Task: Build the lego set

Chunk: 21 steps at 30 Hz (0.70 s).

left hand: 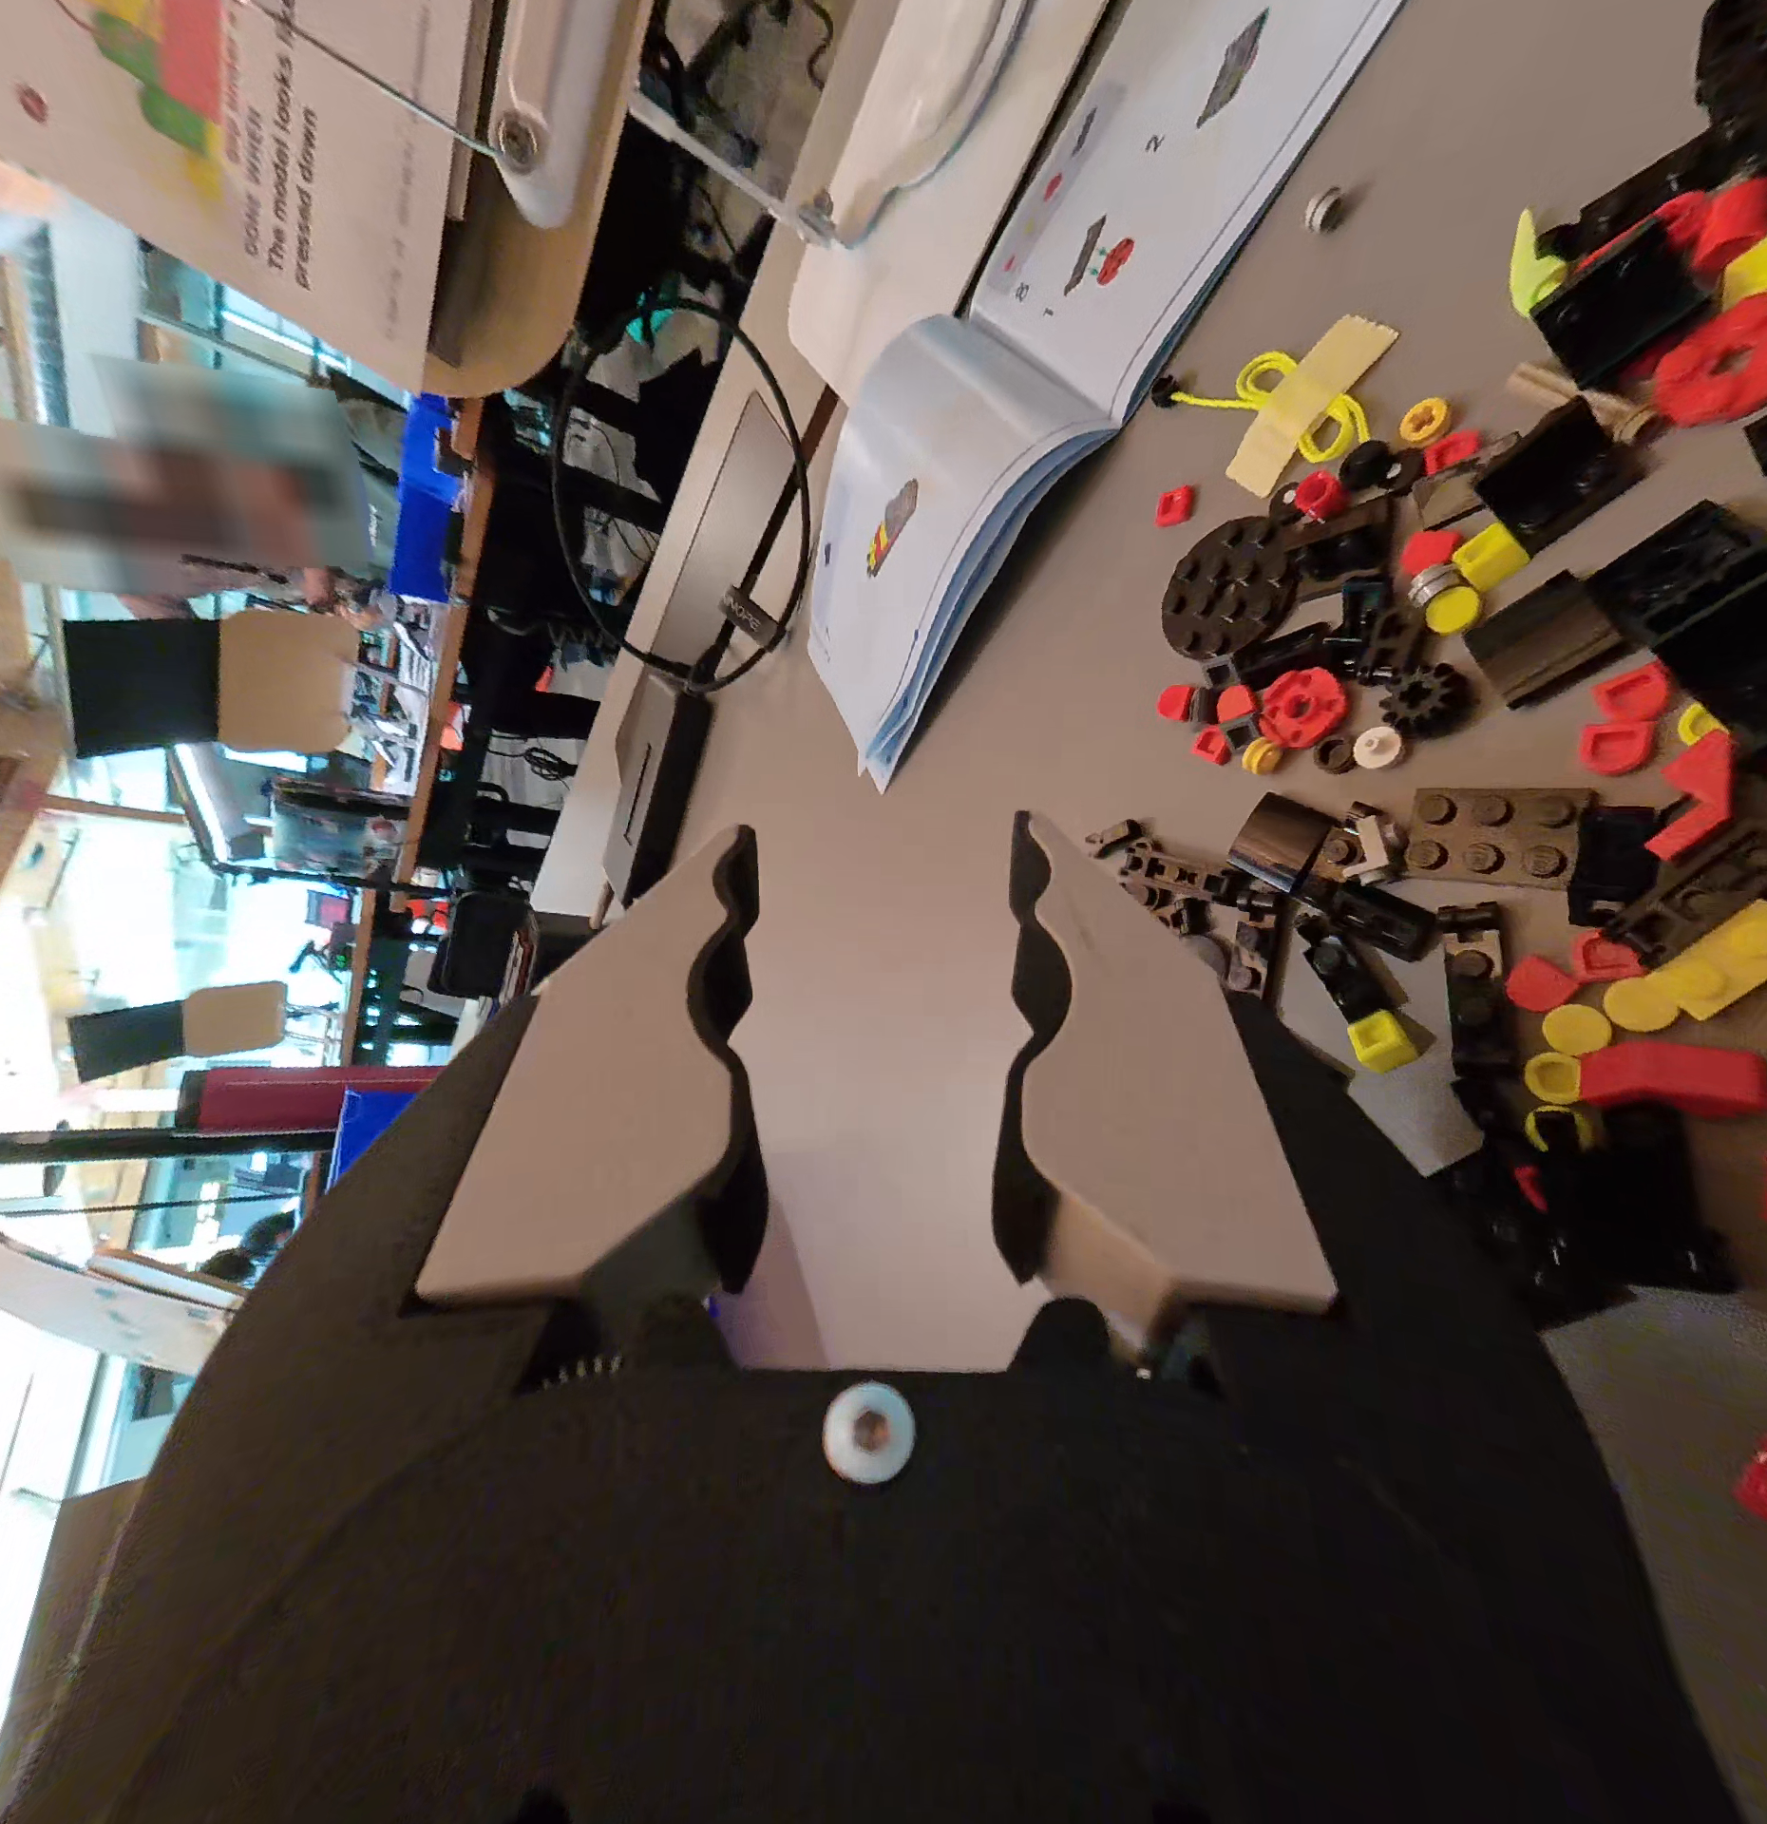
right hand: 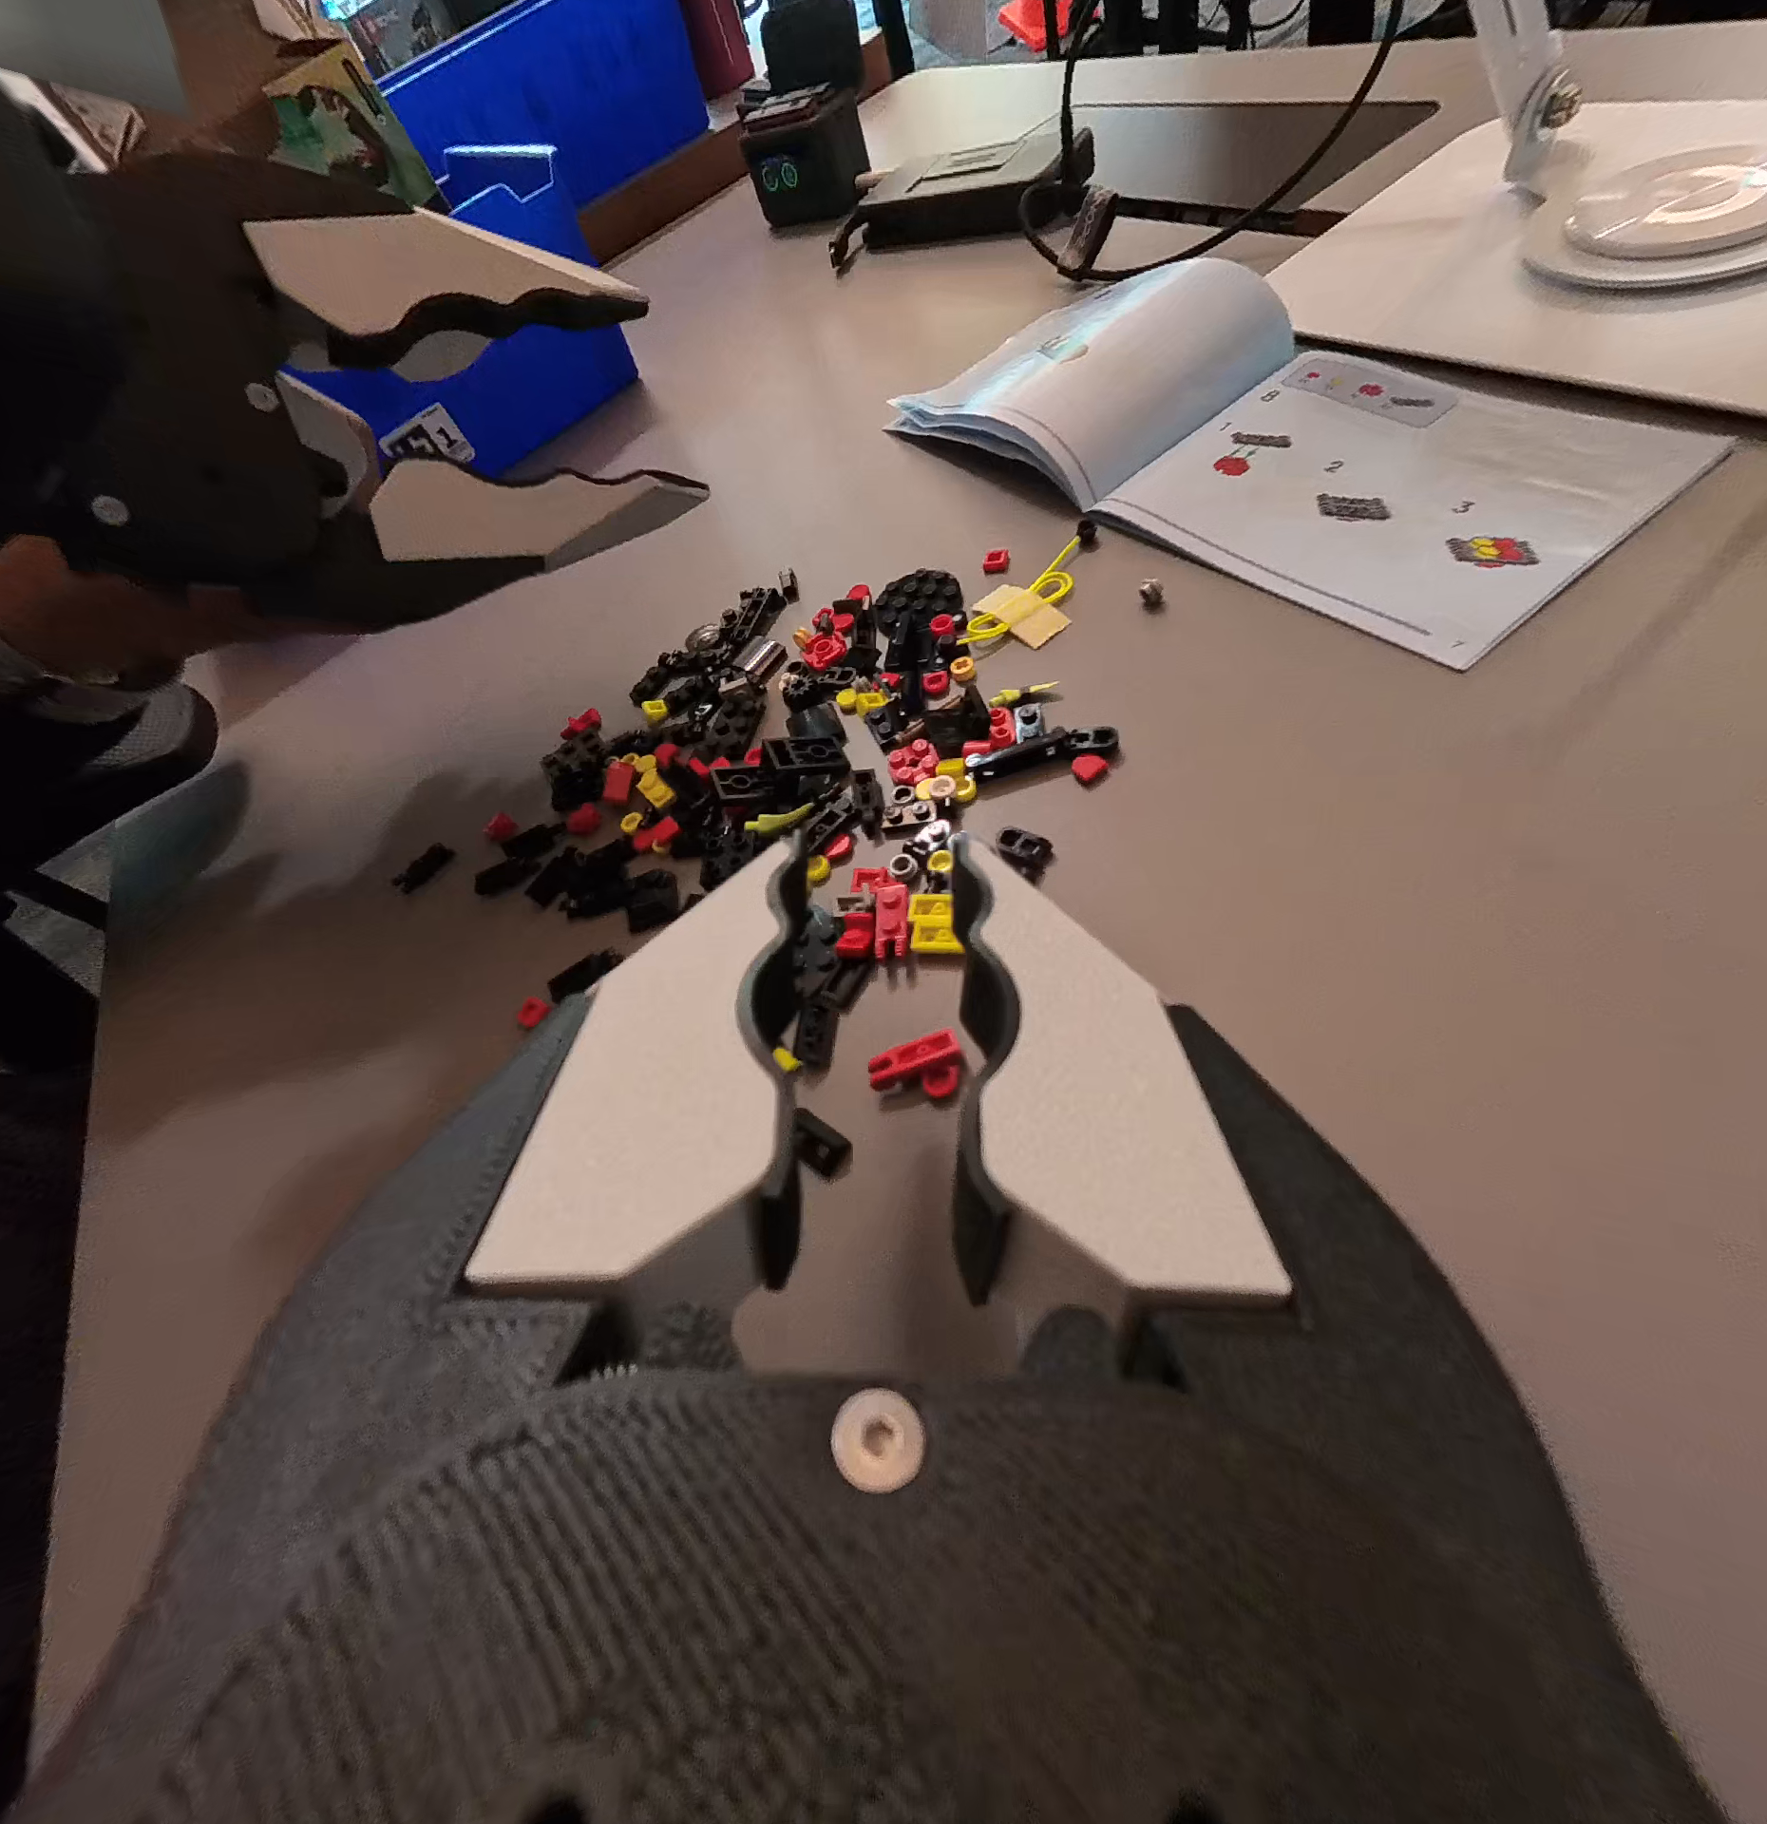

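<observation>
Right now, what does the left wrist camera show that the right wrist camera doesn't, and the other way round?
Only the left wrist view shows the cardboard sign at top left and the room behind.

Only the right wrist view shows the blue box, the left gripper from outside, open and empty, and the right gripper, open above the pieces.

Both show the pile of bricks, the open instruction booklet, the black cable and the grey table.
</observation>
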Tool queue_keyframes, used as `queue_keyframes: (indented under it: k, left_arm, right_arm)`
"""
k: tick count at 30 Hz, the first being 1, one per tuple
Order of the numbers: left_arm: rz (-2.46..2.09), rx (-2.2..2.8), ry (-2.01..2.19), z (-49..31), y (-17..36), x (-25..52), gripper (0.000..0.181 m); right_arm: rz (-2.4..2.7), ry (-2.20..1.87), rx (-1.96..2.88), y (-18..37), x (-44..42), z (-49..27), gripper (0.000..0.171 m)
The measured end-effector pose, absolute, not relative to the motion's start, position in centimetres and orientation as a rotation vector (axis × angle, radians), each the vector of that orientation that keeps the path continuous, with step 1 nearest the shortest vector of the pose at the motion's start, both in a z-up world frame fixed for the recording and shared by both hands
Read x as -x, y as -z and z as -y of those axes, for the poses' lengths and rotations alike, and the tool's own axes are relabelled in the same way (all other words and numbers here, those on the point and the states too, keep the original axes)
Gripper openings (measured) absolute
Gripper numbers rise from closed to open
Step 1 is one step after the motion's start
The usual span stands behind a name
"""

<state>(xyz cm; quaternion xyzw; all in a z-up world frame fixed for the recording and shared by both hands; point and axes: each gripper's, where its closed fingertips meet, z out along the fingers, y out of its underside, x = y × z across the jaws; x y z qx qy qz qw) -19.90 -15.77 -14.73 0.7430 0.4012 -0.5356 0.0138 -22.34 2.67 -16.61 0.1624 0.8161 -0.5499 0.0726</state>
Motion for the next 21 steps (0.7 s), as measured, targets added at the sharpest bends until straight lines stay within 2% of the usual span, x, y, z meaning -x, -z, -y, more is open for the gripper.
queue_keyframes:
  k: [21]
  left_arm:
    - [-1.225, -2.327, 1.641, 15.9, 16.7, 19.9, 0.051]
  right_arm:
    - [-2.541, 1.580, -0.401, 17.6, 21.2, -2.2, 0.027]
